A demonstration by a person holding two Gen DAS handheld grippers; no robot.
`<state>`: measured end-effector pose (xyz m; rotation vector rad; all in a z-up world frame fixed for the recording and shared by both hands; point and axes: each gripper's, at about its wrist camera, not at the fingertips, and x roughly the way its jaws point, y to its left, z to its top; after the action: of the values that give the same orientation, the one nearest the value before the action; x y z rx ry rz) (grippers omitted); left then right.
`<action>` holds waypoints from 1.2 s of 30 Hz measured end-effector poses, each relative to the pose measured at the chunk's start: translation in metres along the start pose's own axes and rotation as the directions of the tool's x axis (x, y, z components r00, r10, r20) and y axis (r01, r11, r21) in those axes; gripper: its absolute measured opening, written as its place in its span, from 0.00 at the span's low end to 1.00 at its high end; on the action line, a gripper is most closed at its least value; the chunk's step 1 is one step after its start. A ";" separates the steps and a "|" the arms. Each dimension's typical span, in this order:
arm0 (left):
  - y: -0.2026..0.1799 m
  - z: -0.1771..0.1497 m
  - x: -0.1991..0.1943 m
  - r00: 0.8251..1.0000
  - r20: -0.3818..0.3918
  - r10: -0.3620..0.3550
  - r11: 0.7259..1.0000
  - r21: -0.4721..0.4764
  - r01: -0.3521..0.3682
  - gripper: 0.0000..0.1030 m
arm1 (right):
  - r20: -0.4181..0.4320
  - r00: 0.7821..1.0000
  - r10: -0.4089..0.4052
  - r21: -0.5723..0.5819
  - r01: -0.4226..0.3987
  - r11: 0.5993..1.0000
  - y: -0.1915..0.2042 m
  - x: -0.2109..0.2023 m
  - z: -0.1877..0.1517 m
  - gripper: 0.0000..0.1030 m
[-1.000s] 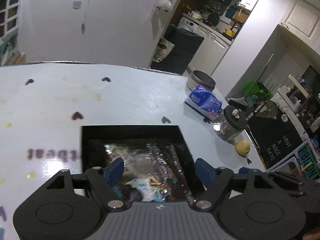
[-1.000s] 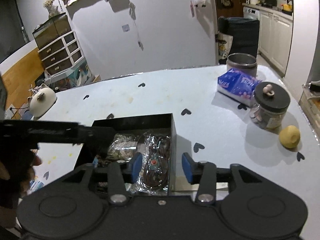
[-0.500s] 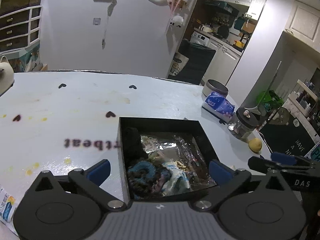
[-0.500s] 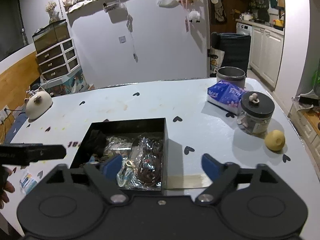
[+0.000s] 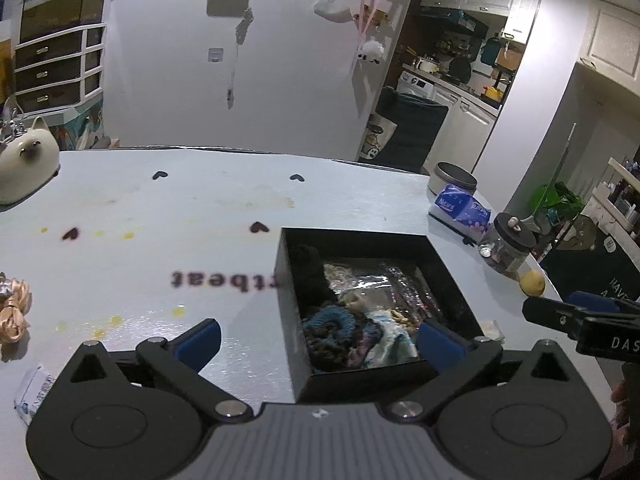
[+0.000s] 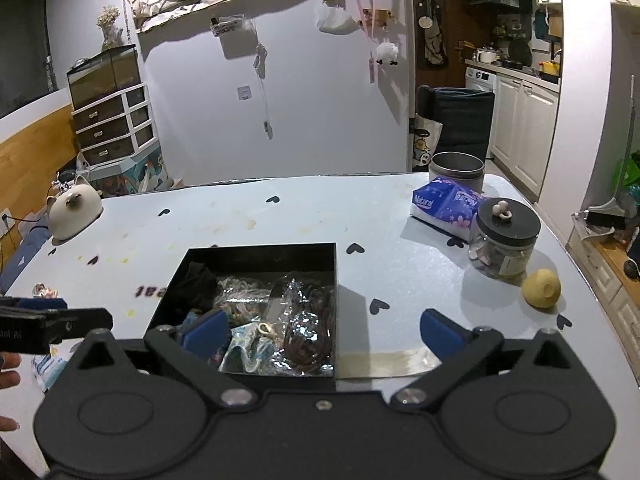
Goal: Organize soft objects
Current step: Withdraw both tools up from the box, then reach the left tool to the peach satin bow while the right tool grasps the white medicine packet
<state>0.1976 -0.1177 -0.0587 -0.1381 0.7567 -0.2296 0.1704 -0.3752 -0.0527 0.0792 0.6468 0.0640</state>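
Left hand-held gripper point(image 5: 318, 340) and right hand-held gripper point(image 6: 324, 330): both spread wide, empty, above one black box point(image 6: 260, 256) on the bench point(image 6: 400, 272). Also one jar point(image 6: 505, 240), one tissue pack point(image 6: 446, 202).

Dim indoor light, glare patch on table point(image 5: 240, 364), hard wall shadows, fisheye edges bent, corners vignetted.

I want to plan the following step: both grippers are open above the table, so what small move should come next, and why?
Probably swing the left gripper left toward the peach fabric flowers at the table's edge. They lie loose outside the black box, which already holds scrunchies, and both the left and the right gripper are open and hold nothing.
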 end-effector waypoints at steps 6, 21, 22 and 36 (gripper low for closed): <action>0.026 0.001 -0.012 1.000 0.004 0.006 1.000 0.001 -0.006 1.00 | 0.001 1.000 -0.018 0.021 0.018 1.000 0.018 -0.003 -0.001 1.00; 0.133 0.005 -0.050 0.998 0.025 0.063 0.998 -0.033 -0.062 1.00 | 0.002 1.000 0.002 0.015 -0.002 1.000 0.115 0.006 -0.007 1.00; 0.141 0.005 -0.052 0.998 0.025 0.065 0.997 -0.040 -0.064 1.00 | 0.002 1.000 0.007 0.011 -0.007 1.000 0.123 0.007 -0.008 1.00; 0.243 0.010 -0.062 0.994 -0.004 0.114 0.992 -0.052 -0.114 1.00 | -0.067 0.990 0.125 -0.097 -0.131 0.987 0.235 0.043 -0.021 1.00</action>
<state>0.1987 0.1335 -0.0603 -0.1439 0.7695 -0.1017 0.1834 -0.1364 -0.0731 0.0213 0.6979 0.2238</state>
